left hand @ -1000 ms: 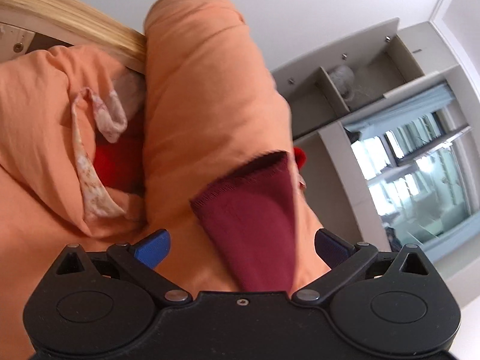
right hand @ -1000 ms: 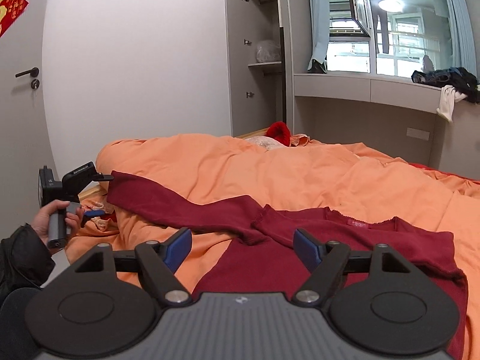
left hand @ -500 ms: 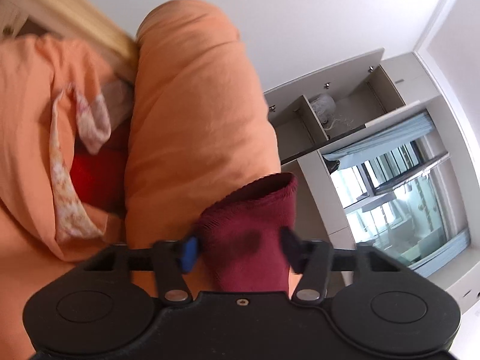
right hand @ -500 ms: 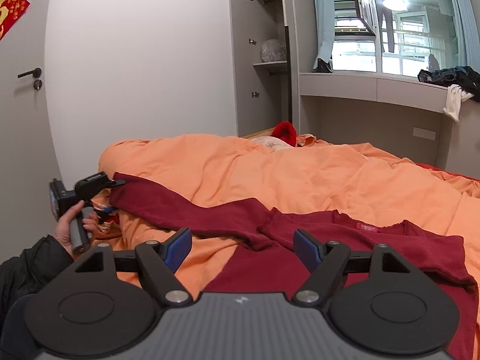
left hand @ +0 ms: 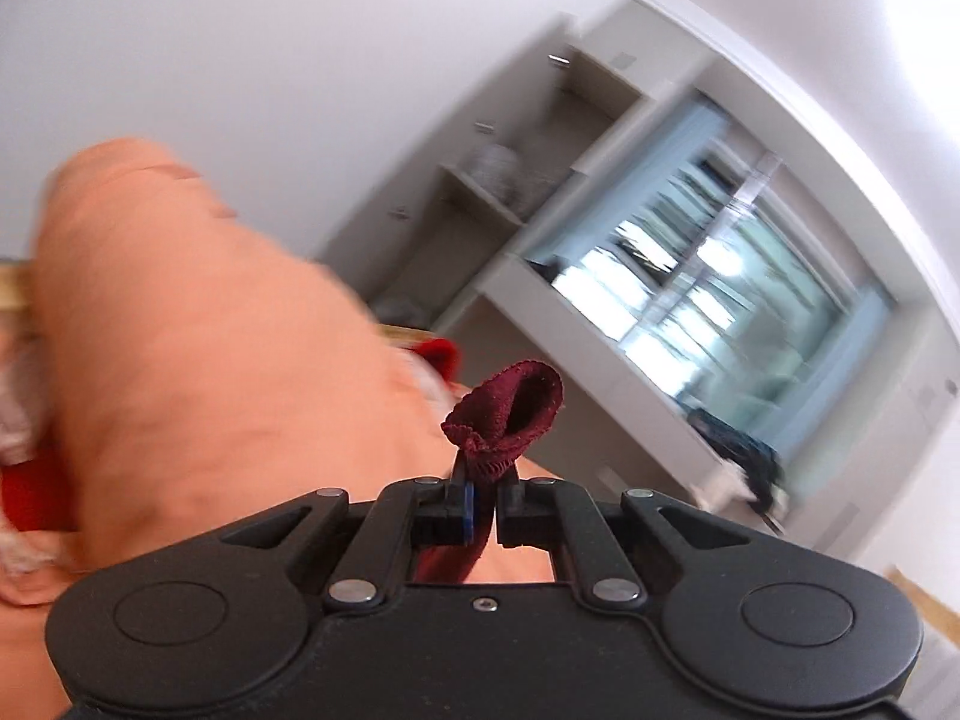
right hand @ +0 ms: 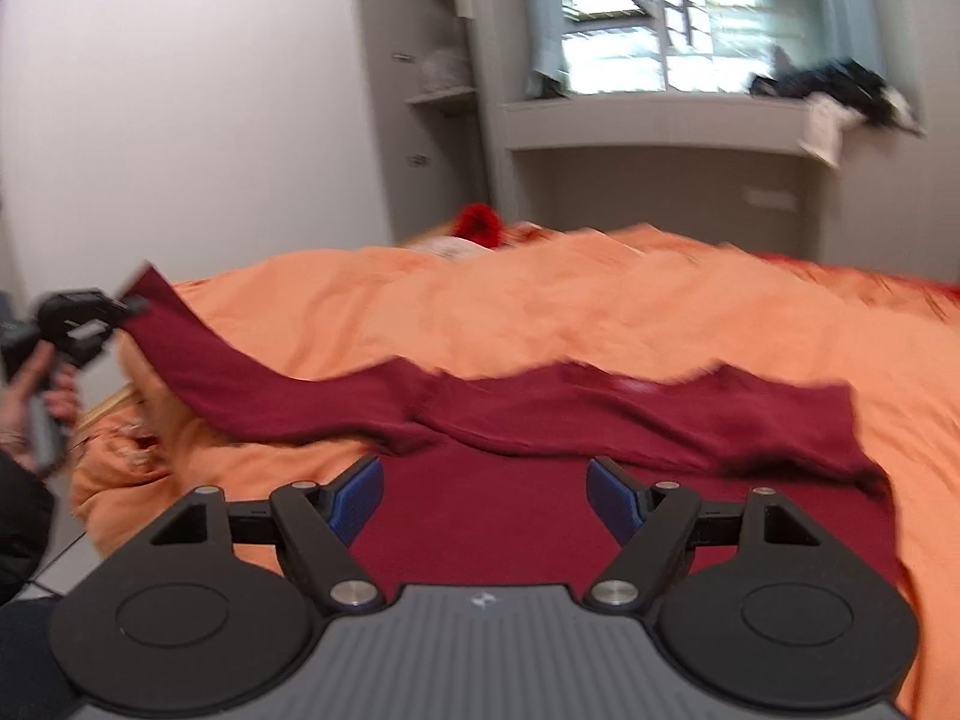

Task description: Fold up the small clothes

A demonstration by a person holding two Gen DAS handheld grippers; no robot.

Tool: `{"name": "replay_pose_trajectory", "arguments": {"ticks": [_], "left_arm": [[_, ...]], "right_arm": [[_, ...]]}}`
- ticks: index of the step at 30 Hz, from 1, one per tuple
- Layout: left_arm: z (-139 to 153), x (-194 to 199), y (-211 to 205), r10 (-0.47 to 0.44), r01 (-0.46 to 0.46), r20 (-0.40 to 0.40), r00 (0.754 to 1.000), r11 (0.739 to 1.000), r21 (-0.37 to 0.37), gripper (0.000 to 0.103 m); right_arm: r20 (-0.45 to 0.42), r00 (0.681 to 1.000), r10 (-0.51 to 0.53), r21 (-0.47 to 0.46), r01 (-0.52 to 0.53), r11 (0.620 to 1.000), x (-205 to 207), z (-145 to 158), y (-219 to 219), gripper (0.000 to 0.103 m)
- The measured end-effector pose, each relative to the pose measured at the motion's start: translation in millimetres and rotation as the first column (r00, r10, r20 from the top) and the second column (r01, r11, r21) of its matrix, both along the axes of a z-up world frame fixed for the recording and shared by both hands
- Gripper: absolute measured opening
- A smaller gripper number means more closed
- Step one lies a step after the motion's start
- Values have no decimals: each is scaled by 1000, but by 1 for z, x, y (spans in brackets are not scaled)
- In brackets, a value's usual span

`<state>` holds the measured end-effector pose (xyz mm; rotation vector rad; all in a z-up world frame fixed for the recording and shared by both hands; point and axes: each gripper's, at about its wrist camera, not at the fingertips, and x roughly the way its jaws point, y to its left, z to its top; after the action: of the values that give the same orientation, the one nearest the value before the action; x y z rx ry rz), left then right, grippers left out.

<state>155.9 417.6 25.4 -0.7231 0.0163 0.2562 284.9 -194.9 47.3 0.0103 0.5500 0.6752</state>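
Still unreadable, neck label [right hand: 631, 385] on maroon top [right hand: 480, 516]; left gripper [left hand: 483, 492] pinching sleeve cuff [left hand: 510, 414], right gripper [right hand: 485, 495] agape.

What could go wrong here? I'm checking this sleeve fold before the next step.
1. The left gripper pinches only the bunched cuff of the maroon top; it may slip out.
2. The right gripper hovers open over the body, so nothing pins it; the top may drag across the orange duvet.

Open air above orange duvet [right hand: 540, 312]
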Motion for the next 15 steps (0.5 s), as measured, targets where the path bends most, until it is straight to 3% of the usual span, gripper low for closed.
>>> {"name": "replay_pose_trajectory", "arguments": {"ticks": [9,15], "left_arm": [[75,114,-149,-211,217,-62,976,967,130,5],[84,203,-281,-337,356,-127,933,916,185,5]], "right_arm": [[-10,996,-87,-9,87,996,45,-36,-85,79],[13,991,-134,31,134,991,48,-49,-129,79]]}}
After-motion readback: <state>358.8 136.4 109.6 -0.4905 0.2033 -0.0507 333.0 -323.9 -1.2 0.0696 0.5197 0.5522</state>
